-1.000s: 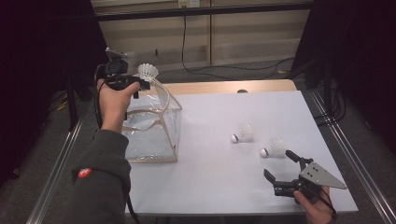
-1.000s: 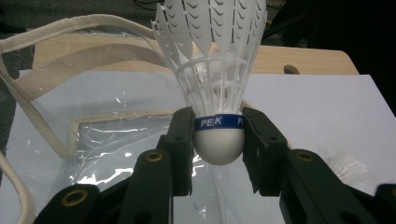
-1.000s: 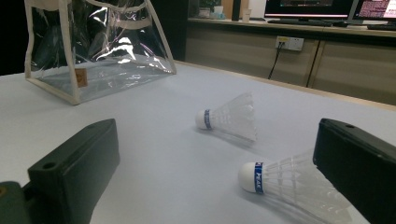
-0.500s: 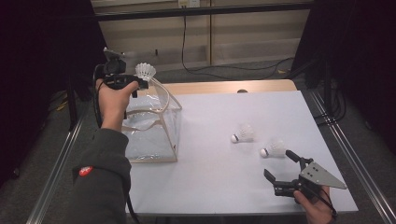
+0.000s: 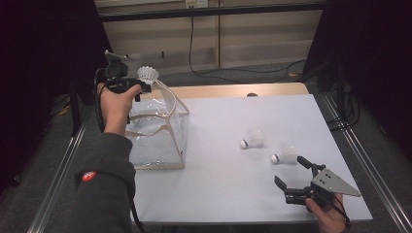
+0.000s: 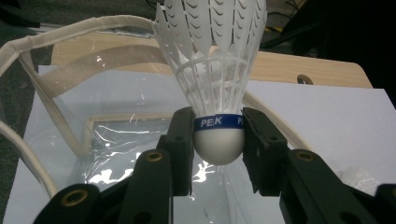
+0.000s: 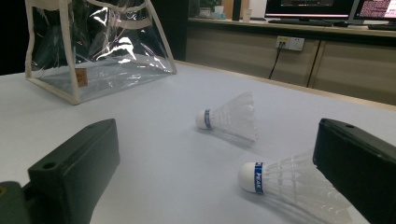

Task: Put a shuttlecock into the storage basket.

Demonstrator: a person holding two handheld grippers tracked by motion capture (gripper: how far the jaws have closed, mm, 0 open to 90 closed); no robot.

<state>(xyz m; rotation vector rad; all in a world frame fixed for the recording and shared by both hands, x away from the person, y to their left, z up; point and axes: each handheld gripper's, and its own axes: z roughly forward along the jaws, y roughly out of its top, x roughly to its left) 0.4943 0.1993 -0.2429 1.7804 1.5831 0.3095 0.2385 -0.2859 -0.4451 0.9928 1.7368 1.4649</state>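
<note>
My left gripper is shut on a white shuttlecock by its cork, feathers up, held above the open top of a clear plastic bag with beige trim. In the left gripper view the jaws clamp the shuttlecock at its blue band, over the bag. Two more shuttlecocks lie on their sides on the white table. My right gripper stands open near the front right, just short of the nearer shuttlecock; the other lies farther off.
The white table surface sits on a wooden top whose far edge shows. The bag stands upright at the table's left. Metal rails run along both sides. Cables lie on the floor behind.
</note>
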